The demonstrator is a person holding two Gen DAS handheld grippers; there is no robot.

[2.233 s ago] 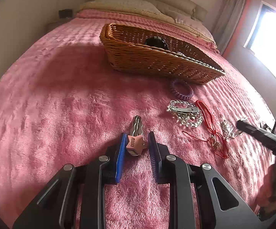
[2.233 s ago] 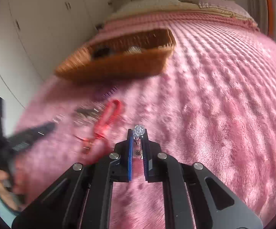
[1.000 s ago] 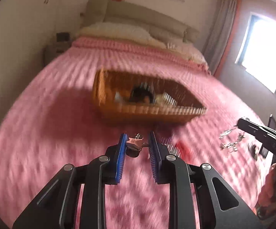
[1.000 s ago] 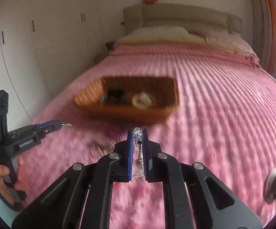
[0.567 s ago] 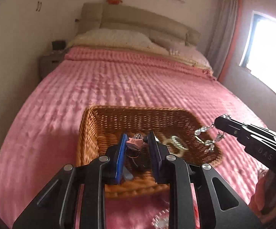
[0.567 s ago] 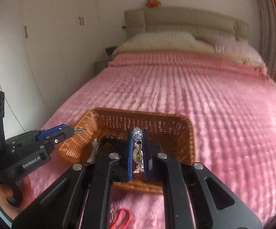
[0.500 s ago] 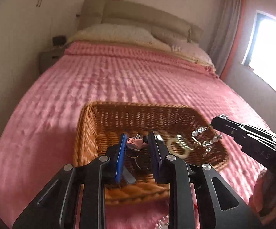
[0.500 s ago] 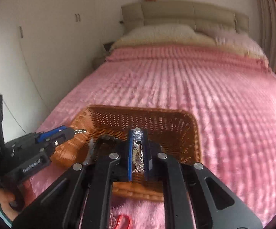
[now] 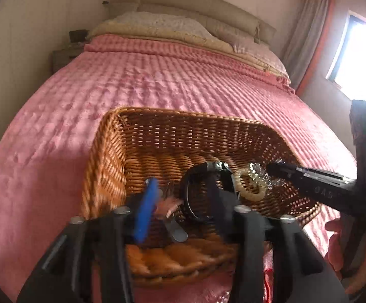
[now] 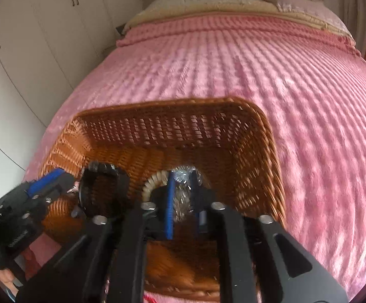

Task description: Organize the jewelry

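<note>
A brown wicker basket (image 9: 183,136) (image 10: 173,131) sits on the pink bed. My left gripper (image 9: 180,203) hangs over its near left part with the jaws spread wide; the pink star hair clip (image 9: 169,205) is blurred between them and looks loose. My right gripper (image 10: 183,197) is over the basket's near right part, jaws a little apart, with the crystal jewelry piece (image 10: 181,176) between them; whether it is still held I cannot tell. A black watch (image 9: 208,192) (image 10: 102,189) and a cream bead bracelet (image 9: 250,185) (image 10: 152,181) lie in the basket.
The pink ribbed blanket (image 9: 157,80) (image 10: 296,88) covers the bed all around the basket. Pillows and a padded headboard (image 9: 183,2) are at the far end. White wardrobes (image 10: 31,38) stand left. A red cord (image 9: 267,282) lies just in front of the basket.
Both grippers carried their pieces from the blanket up over the basket and lowered into it. The left jaws have just spread wide, freeing the star clip. The right jaws have parted slightly.
</note>
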